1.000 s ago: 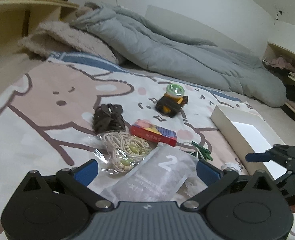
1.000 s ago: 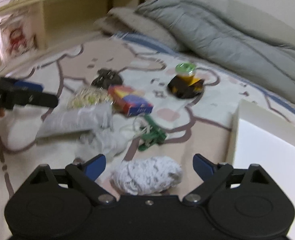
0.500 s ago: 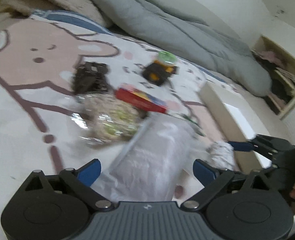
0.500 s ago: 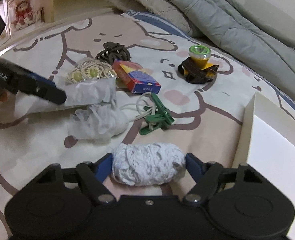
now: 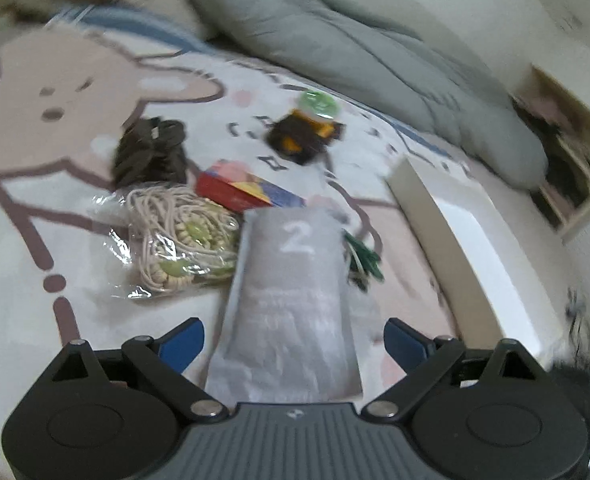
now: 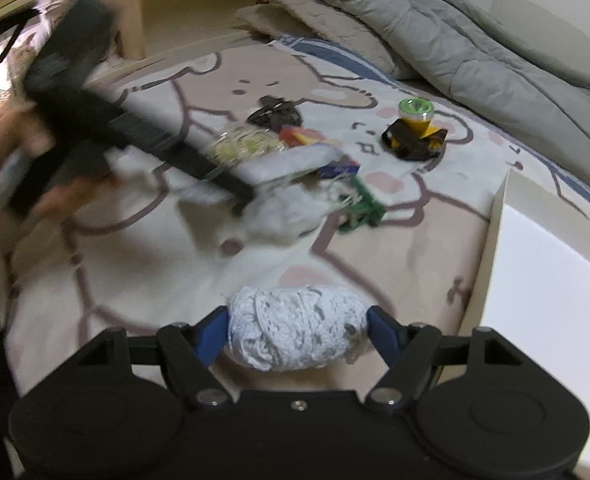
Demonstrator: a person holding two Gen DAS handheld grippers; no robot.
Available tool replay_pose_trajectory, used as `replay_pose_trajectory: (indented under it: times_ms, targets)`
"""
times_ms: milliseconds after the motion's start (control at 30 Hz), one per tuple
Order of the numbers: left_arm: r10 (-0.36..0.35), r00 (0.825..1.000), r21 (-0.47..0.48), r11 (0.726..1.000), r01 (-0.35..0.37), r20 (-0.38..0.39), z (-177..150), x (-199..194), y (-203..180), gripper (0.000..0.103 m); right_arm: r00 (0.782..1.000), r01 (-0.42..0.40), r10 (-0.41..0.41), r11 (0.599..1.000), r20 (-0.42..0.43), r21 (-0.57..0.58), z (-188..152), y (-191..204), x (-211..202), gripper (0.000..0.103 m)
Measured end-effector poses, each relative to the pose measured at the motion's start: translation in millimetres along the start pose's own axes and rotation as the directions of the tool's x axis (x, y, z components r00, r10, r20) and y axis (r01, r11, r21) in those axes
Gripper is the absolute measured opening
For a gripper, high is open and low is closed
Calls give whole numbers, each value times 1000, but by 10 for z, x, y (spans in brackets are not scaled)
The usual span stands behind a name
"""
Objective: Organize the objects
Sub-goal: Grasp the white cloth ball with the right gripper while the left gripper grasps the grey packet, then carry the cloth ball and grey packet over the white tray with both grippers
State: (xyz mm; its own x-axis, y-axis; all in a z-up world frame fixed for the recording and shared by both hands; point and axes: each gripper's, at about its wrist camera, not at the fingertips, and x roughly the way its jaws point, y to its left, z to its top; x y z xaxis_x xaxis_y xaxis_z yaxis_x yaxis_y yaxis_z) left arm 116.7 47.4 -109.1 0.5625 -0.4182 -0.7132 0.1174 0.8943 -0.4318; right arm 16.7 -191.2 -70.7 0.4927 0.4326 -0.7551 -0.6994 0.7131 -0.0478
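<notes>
My right gripper [image 6: 297, 330] is shut on a white lace bundle [image 6: 297, 332] and holds it just above the bed, beside the white box [image 6: 551, 300]. My left gripper [image 5: 293, 340] is open, its blue pads on either side of a grey pouch marked 2 [image 5: 291, 292] without touching it. In the right wrist view the left gripper [image 6: 231, 190] shows blurred at the pouch [image 6: 291, 160]. On the bedsheet lie a bagged cord necklace [image 5: 179, 244], a red card box [image 5: 247, 190], a brown hair claw [image 5: 149, 152], a green clip [image 5: 361, 258] and a headlamp [image 5: 309, 128].
A grey duvet [image 5: 355, 40] is piled at the back of the bed. The white box [image 5: 467, 248] lies on the right. A crumpled clear bag [image 6: 279, 216] sits by the green clip [image 6: 359, 208]. A wooden shelf [image 6: 199, 4] stands at the far left.
My right gripper has closed on the lace bundle and lifted it slightly. My left gripper has moved forward so the grey pouch lies between its open fingers.
</notes>
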Motion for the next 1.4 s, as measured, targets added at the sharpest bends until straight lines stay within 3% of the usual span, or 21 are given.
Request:
replay_pose_trajectory:
  times_ms: [100,267,433,600,733,867,1000,1167,1300,1400]
  targets:
    - [13,1000,-26,1000,-13,-7,61,78,-29,93,1000,-18,18,999,-3,27,-133,54,-77,75]
    - [29,998,10,1000,-28,-53,-22,167,-87,72,1000,-26,27,996,-7,91,-316,73,-110,75]
    - [48,997,4,999,-48,-53,-132,68,-107,66,1000,8,-6,989,-7,146,-341,56,-103,75]
    - [133,988,73,989,-128,-75,-257,-168,-212,65,999,40,-45,985,26,166,-336,61,-162,75]
    - [211,971,168,967,-191,-113,-383,-375,-301,65,997,70,-77,974,25,214,-349,-44,-162,75]
    - [247,955,243,949,-203,-166,-584,-486,-315,66,997,75,-81,969,18,237,-388,-115,-134,76]
    - [239,955,225,954,-198,-174,-704,-445,-284,73,999,38,-41,970,9,240,-410,-121,-96,78]
    - [252,958,165,959,-229,-136,-593,-359,-285,81,1000,-21,16,973,27,228,-400,-121,-100,81]
    - [287,951,170,949,-265,-118,-521,-286,-300,81,998,-63,55,967,41,246,-404,-187,-124,84]
    - [283,951,188,948,-258,-120,-533,-254,-304,71,998,-56,50,972,31,227,-416,-215,-74,84]
